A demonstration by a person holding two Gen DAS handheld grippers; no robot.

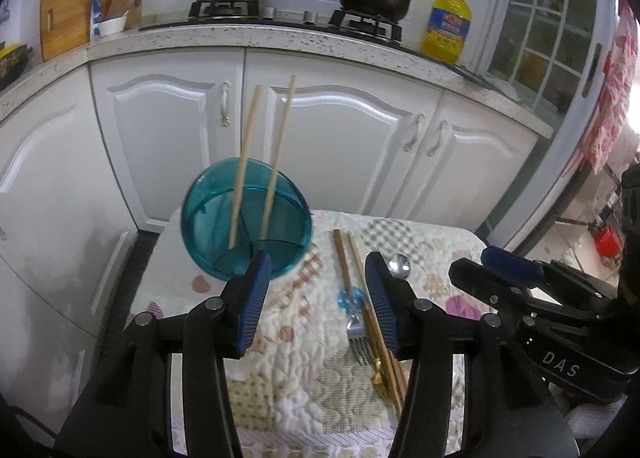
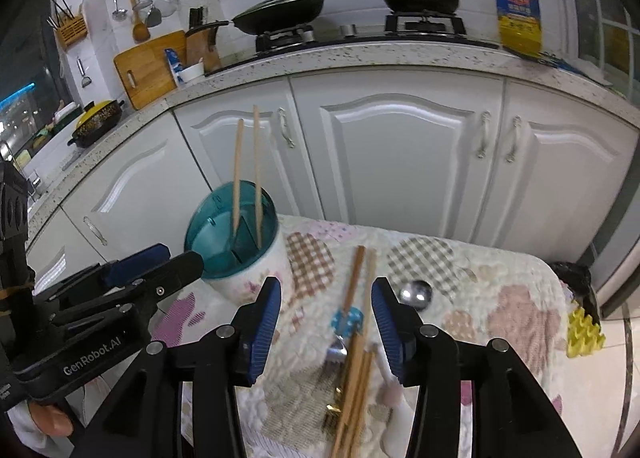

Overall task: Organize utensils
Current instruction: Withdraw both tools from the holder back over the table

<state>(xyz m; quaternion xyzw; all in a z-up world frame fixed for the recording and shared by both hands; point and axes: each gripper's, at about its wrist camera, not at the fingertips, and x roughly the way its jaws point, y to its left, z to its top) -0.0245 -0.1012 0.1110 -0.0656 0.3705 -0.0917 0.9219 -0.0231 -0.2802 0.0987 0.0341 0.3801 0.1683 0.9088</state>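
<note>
Covering the table, a patchwork quilted cloth [image 2: 460, 270] bears the teal-lidded white utensil holder [image 2: 240, 250] with two wooden chopsticks [image 2: 256, 178]. Both tilt downward: left gripper [image 1: 316, 298] released, right gripper [image 2: 324, 322] released above loose brown chopsticks [image 2: 352, 370].

Quilted table [image 2: 460, 270]: holder [image 2: 256, 270], chopsticks [image 2: 352, 286], spoon [image 2: 416, 294], probably fork [image 1: 358, 342].

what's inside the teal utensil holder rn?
Two light wooden chopsticks stand in the teal utensil holder, leaning against the rim, tops well above it. A divider splits the inside into compartments. The bottom and the chopstick tips are hidden by the tinted wall; nothing else shows inside.
</note>
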